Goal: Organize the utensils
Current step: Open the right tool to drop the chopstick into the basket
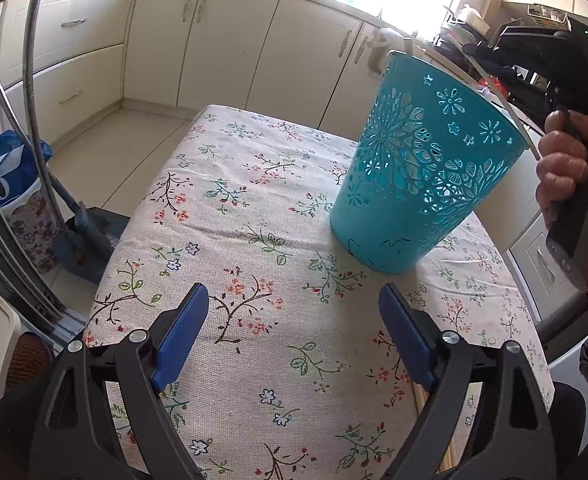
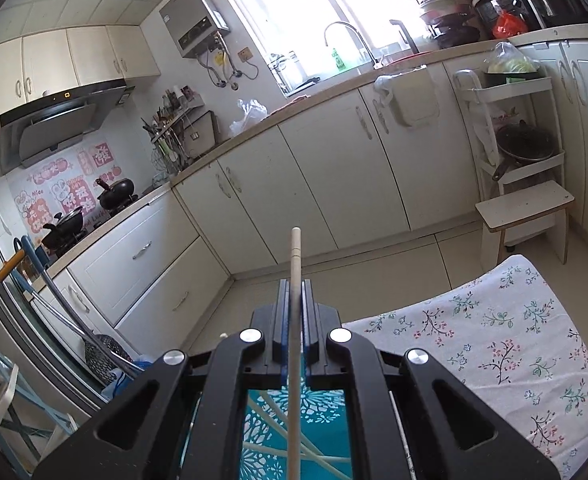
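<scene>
**While a chopstick is clamped over the teal holder**

Where the floral tablecloth (image 1: 254, 208) covers the table, it takes up most of my left-hand view, and its far corner shows in my right-hand view too. Cream kitchen cabinets (image 2: 334, 184) run along the walls behind it. On the cloth stands the teal perforated utensil holder (image 1: 418, 168), upright, toward the far right part of the table; from my right gripper's camera I look straight down into it, and pale sticks lean inside.

My left gripper (image 1: 294, 320) hangs above the bare cloth with its blue pads spread wide and nothing between them, well short of the holder. Wooden sticks (image 1: 422, 400) lie on the cloth under its right finger.

My right gripper (image 2: 294, 292) is clenched on a single wooden chopstick (image 2: 295, 256), which runs between the pads, its blunt end jutting out past the fingertips and its other end reaching down over the holder's mouth.
</scene>
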`<state>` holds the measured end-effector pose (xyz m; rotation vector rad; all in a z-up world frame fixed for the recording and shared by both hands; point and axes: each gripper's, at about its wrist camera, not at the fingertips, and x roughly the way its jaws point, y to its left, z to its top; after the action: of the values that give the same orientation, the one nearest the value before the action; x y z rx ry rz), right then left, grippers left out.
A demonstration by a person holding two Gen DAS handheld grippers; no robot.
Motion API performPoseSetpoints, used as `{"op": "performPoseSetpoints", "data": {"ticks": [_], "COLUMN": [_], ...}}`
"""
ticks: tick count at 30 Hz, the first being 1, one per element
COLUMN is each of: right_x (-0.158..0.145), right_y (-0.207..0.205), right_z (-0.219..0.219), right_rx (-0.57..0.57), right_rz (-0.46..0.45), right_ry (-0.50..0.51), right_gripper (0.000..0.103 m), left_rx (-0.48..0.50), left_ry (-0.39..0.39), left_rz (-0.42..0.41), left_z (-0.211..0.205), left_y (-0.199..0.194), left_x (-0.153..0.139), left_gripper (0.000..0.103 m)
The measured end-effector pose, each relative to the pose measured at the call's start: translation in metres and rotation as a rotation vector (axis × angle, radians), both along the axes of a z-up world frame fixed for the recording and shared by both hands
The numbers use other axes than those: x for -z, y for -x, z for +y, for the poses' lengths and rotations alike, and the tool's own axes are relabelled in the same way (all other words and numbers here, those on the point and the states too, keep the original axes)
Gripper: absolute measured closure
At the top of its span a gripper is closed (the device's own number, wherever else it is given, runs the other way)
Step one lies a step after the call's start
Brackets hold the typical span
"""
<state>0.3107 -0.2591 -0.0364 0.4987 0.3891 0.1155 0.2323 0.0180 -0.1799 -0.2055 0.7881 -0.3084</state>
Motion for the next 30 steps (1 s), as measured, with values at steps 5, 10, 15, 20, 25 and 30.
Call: {"op": "performPoseSetpoints", "data": {"ticks": [5, 10, 15, 20, 25, 30], "right_x": [-0.023, -0.028, -0.013, 0.000, 0.006, 0.001], "right_y": [-0.005, -0.015, -0.008, 0.001, 0.012, 0.059], "right_z": [-0.005, 0.006, 0.013, 0.022, 0.025, 0.011], "right_rx": [0.028, -0.001, -0.037, -0.081, -0.112, -0.071], "right_rz": [-0.058, -0.050, -0.008, 0.049, 0.101, 0.097], "right_ry": [-0.020, 0.008, 0.021, 0.088, 0.149, 0.158], "right_gripper": [0.097, 0.097, 0.097, 0.097, 0.094, 0.069], "left_rx": [0.004, -0.003, -0.011, -0.013, -0.016, -0.056], "left_ry": [0.004, 0.023, 0.040, 0.038, 0.025, -0.069], "left_rz": [0.004, 0.010, 0.016, 0.016, 0.017, 0.007], "left_z": [0.001, 0.004, 0.006, 0.006, 0.005, 0.000], "left_y": [0.000, -0.001, -0.002, -0.002, -0.003, 0.000], "left_x": [0.001, 0.002, 0.002, 0.002, 0.002, -0.006], "left_gripper": [0.020, 0.020, 0.020, 0.020, 0.018, 0.010]}}
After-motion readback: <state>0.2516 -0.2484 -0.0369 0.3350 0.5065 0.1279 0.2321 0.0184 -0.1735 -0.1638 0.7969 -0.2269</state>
